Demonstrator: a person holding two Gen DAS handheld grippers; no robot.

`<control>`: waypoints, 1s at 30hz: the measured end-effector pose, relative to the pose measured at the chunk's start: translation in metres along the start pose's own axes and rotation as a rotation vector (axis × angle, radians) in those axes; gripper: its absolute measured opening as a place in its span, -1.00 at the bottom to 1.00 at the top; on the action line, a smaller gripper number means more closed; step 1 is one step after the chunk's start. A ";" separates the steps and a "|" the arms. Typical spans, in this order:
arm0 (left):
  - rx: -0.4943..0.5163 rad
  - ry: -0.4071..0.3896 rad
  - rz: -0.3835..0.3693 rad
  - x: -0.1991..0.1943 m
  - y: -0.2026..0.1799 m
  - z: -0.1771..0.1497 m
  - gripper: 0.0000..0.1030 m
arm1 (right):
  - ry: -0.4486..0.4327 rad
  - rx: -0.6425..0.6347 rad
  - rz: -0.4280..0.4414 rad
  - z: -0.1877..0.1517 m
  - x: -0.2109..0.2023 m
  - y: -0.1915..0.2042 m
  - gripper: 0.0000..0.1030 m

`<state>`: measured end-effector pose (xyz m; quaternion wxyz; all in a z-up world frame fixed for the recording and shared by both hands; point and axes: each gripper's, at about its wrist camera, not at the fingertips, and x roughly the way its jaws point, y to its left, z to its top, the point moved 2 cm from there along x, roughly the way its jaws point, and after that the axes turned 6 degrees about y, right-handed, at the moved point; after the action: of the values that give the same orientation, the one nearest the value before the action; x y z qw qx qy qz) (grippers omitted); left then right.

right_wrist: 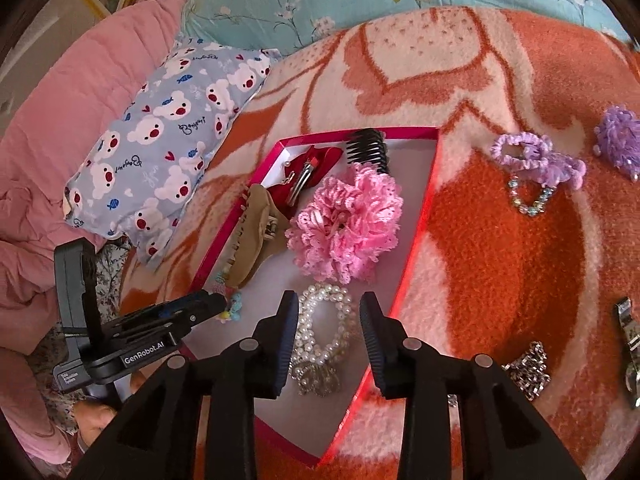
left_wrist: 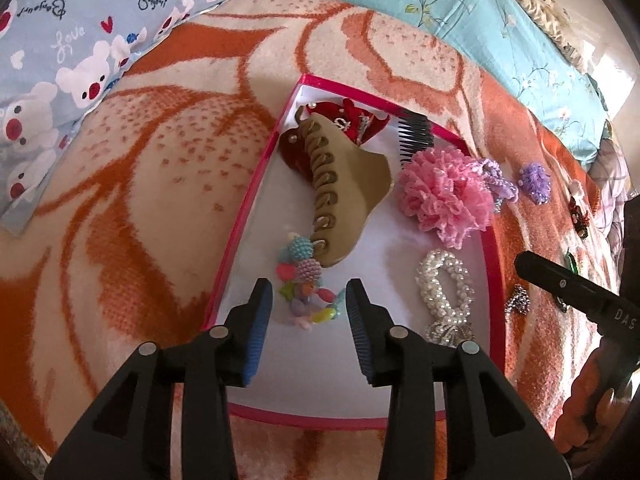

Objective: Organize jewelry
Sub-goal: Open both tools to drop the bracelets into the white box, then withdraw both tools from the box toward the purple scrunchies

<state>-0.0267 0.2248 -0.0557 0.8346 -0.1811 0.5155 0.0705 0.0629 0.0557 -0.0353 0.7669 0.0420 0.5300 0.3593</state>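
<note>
A pink-rimmed white box (left_wrist: 256, 184) (right_wrist: 430, 184) lies on the blanket. In it are a tan claw clip (left_wrist: 348, 188) (right_wrist: 252, 228), a red bow clip (left_wrist: 352, 120), a black comb (left_wrist: 414, 134), a pink lace scrunchie (left_wrist: 444, 196) (right_wrist: 348, 220), a pearl bracelet (left_wrist: 444, 292) (right_wrist: 324, 332) and a colourful bead bracelet (left_wrist: 308, 284). My left gripper (left_wrist: 308, 300) is open just above the bead bracelet. My right gripper (right_wrist: 330, 320) is open over the pearl bracelet. Both are empty.
Outside the box on the orange blanket (right_wrist: 500, 260) lie purple scrunchies (right_wrist: 536, 156) (right_wrist: 620, 140), a bead bracelet (right_wrist: 530, 196), a rhinestone piece (right_wrist: 528, 368) and a silver clip (right_wrist: 630, 344). A bear-print pillow (right_wrist: 160, 136) lies to the left.
</note>
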 end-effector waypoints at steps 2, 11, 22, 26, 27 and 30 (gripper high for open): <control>0.005 -0.004 -0.004 -0.003 -0.004 0.000 -0.30 | -0.004 0.005 -0.002 -0.003 -0.005 -0.004 -0.31; 0.061 -0.020 -0.042 -0.012 -0.038 0.004 -0.30 | -0.046 0.067 -0.041 -0.013 -0.037 -0.043 -0.24; 0.155 -0.009 -0.097 -0.006 -0.099 0.015 -0.30 | -0.111 0.177 -0.105 -0.018 -0.077 -0.105 -0.24; 0.202 -0.013 -0.107 -0.005 -0.123 0.022 -0.30 | -0.135 0.207 -0.118 -0.016 -0.089 -0.122 -0.24; 0.215 -0.014 -0.109 -0.004 -0.129 0.024 -0.30 | -0.143 0.216 -0.123 -0.015 -0.092 -0.127 -0.24; 0.246 -0.013 -0.112 0.000 -0.145 0.030 -0.30 | -0.155 0.236 -0.131 -0.014 -0.098 -0.138 -0.24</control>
<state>0.0427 0.1023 -0.0102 0.8564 -0.1056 0.5039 -0.0388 0.1039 -0.1091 -0.0263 0.8171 0.1249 0.5094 0.2393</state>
